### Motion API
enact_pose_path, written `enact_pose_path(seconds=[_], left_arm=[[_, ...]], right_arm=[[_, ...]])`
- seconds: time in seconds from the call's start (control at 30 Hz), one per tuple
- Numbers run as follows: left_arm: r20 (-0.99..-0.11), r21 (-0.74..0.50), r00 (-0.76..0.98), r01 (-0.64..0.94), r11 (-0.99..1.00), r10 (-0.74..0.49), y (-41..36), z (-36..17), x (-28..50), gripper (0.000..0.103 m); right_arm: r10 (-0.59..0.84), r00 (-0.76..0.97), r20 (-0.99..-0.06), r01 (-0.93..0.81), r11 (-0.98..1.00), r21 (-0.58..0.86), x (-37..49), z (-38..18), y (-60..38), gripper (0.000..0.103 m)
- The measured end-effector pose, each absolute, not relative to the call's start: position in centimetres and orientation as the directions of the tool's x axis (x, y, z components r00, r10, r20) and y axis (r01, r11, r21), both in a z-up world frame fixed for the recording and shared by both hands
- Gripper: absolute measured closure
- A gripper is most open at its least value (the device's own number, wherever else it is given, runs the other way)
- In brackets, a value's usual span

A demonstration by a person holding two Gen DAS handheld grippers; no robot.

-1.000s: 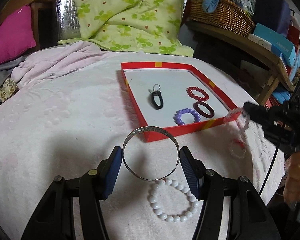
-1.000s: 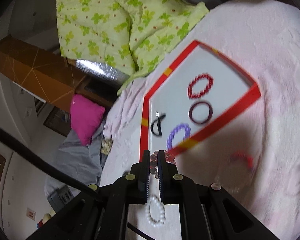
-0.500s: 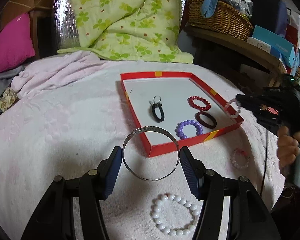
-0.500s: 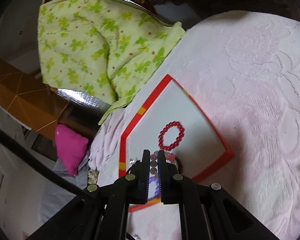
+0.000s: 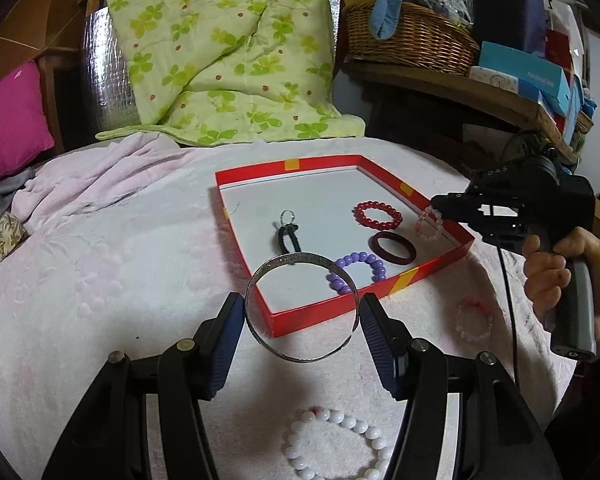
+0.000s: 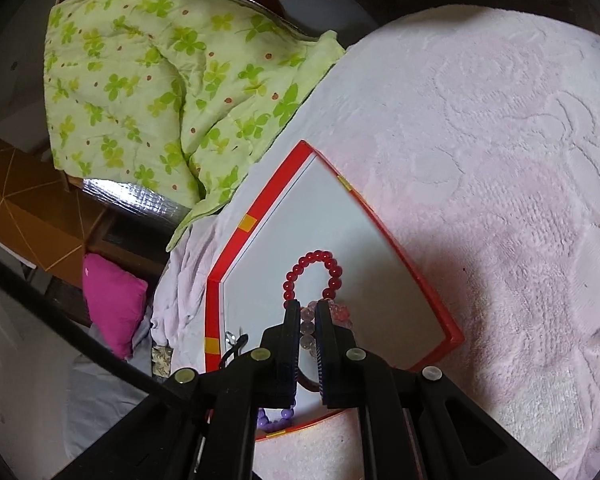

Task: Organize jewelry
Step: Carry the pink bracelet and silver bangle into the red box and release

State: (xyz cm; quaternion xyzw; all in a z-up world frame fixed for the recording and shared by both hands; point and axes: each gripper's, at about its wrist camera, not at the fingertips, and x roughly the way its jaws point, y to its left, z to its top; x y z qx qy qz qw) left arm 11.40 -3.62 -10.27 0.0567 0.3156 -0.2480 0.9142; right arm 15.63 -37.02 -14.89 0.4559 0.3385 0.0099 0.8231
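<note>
Both tongs were holding jewelry: the left gripper point(image 5: 301, 320) had its blue pads spread wide against the two sides of a silver bangle point(image 5: 300, 307), which hung above the near corner of the red tray point(image 5: 312, 322); the right gripper point(image 6: 308, 312) had its pads pinched narrow on a pale pink bead bracelet point(image 6: 309, 326) over the tray's white floor. Only the left view showed the whole layout: the right gripper point(image 5: 438, 210) reaching in over the tray's right wall with the pink bracelet point(image 5: 429, 225) dangling from its tips, the right hand point(image 5: 568, 276) around its handle, a white bead bracelet point(image 5: 336, 446) on the pink blanket point(image 5: 100, 272) just below the left pads, and another pale pink bracelet point(image 5: 474, 322) on the blanket to the right of the tray; inside the tray lay a red bead bracelet point(image 5: 378, 213), a dark red ring bangle point(image 5: 392, 249), a purple bead bracelet point(image 5: 358, 272) and a black hair tie point(image 5: 288, 236). The right view showed the red bead bracelet point(image 6: 314, 276) close up, just beyond the pads; its own fingers hid most of the dark bangle, the purple beads point(image 6: 276, 418) and the hair tie, and neither loose bracelet showed in it.
</note>
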Motion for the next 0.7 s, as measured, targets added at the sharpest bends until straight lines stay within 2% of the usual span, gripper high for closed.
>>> enact_pose_path(seconds=[0.27, 0.5, 0.7], left_arm=[[-0.605, -0.067, 0.669, 0.498, 0.864, -0.433, -4.7, -9.6, 11.4, 0.042], [-0.603, -0.020, 0.669, 0.530, 0.848, -0.433, -8.7, -6.9, 14.3, 0.042], [-0.651, -0.038, 0.630, 0.530, 0.847, -0.424, -11.4, -7.9, 17.8, 0.042]], right_arm=[[0.332, 0.770, -0.545, 0.304, 0.560, 0.771, 16.0, -15.1, -37.5, 0.095], [0.334, 0.770, -0.543, 0.315, 0.542, 0.779, 16.1, -15.5, -38.3, 0.095], [0.339, 0.775, -0.533, 0.307, 0.535, 0.787, 16.3, -15.3, -38.4, 0.095]])
